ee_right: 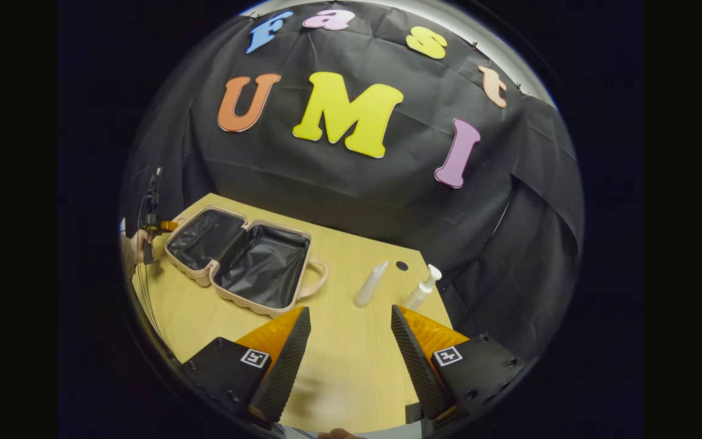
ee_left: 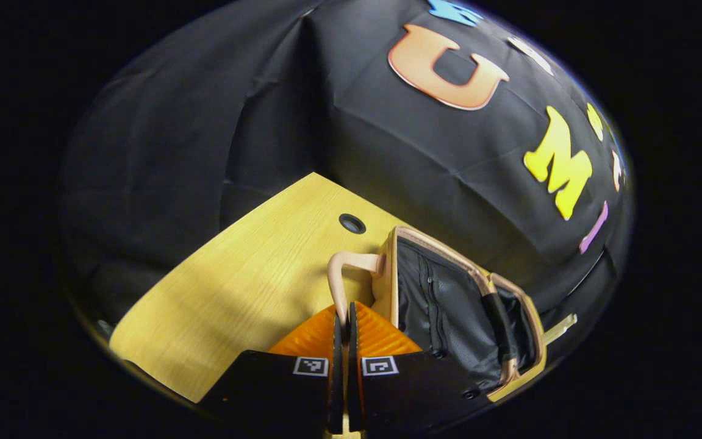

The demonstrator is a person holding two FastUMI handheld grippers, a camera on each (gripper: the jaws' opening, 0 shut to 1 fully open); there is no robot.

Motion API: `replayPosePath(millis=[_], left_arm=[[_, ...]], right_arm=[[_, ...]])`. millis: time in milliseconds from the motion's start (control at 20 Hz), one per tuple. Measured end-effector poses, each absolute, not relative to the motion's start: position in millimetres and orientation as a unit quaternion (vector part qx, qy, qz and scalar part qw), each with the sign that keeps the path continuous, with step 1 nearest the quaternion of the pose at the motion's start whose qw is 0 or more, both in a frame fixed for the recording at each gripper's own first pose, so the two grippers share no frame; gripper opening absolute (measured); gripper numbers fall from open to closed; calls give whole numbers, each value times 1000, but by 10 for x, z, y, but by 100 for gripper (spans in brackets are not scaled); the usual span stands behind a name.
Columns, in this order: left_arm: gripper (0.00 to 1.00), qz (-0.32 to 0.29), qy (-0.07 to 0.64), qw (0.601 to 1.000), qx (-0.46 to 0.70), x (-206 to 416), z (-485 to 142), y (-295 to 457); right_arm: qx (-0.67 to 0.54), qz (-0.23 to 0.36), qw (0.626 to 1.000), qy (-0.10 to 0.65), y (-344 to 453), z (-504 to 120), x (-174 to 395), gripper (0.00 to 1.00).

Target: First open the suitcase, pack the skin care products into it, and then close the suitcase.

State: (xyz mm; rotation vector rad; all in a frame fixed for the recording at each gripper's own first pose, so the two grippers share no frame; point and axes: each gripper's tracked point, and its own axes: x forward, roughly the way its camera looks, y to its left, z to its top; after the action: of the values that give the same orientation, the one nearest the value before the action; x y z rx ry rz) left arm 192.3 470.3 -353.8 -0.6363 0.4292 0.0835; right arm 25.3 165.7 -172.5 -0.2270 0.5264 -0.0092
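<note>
Two grippers are working at a pale wooden table (ee_right: 338, 360) backed by black cloth. In the left gripper view, the left gripper (ee_left: 344, 323) is pinching the suitcase's pink handle (ee_left: 341, 274), its fingers drawn together with the thin loop of the handle caught between their tips. Beyond it the suitcase (ee_left: 448, 299) is standing open, its dark lining and a zip pocket facing the camera and its pink rim curving away toward the right. A round cable hole (ee_left: 352, 224) is showing in the tabletop just behind the handle.

In the right gripper view, the right gripper (ee_right: 351, 329) is hovering above the table with its fingers spread wide apart and nothing between them. The suitcase (ee_right: 244, 259) is lying open at the left end of the table, both black-lined halves facing up, and its near handle (ee_right: 317, 281) is jutting toward the middle of the table. At the case's far left edge, the other gripper and part of the hand holding it are appearing small and indistinct. Two skin care items are sitting to the right of the case: a white tube (ee_right: 371, 283) lying tilted near the cable hole (ee_right: 401, 266), and a pump bottle (ee_right: 422, 288) beside it, closer to the table's right edge. Both are well apart from the suitcase.
</note>
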Motion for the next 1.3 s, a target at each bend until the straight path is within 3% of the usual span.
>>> replayPosePath(millis=[100, 200, 250, 400, 500, 550, 650, 700, 950, 1200, 1300], left_arm=[[10, 47, 207, 913, -347, 1886, -3517, 4713], [22, 40, 189, 904, -382, 1878, -3424, 4671], [21, 40, 179, 896, -403, 1891, -3362, 4662], [72, 67, 141, 864, -479, 1867, -3122, 4647], [85, 88, 123, 854, -498, 1761, -2974, 4640], [74, 71, 109, 850, -510, 1731, -2805, 4527], [100, 49, 86, 867, -489, 1624, -2396, 4231], [90, 33, 78, 879, -468, 1570, -2191, 4049], [95, -47, 67, 915, -395, 1507, -1483, 2953], [95, -70, 20, 947, -313, 1469, -984, 1989], [95, -67, 32, 951, -301, 1479, -993, 1609]], right_arm=[[-109, -8, 959, 260, 1594, -1723, 242, 78], [-101, -13, 961, 258, 1547, -1739, 224, 78], [-96, -15, 961, 258, 1516, -1740, 219, 78], [-88, -14, 965, 245, 1377, -1672, 220, 79], [-81, -13, 969, 234, 1254, -1669, 270, 79], [-76, -12, 971, 228, 1149, -1664, 296, 78], [-72, -10, 973, 221, 966, -1680, 329, 79], [-70, -8, 973, 219, 880, -1700, 343, 79], [-78, 3, 977, 201, 364, -1757, 469, 79], [-63, 20, 977, 201, -99, -1872, 680, 78], [-64, 24, 977, 201, -273, -1944, 780, 78]])
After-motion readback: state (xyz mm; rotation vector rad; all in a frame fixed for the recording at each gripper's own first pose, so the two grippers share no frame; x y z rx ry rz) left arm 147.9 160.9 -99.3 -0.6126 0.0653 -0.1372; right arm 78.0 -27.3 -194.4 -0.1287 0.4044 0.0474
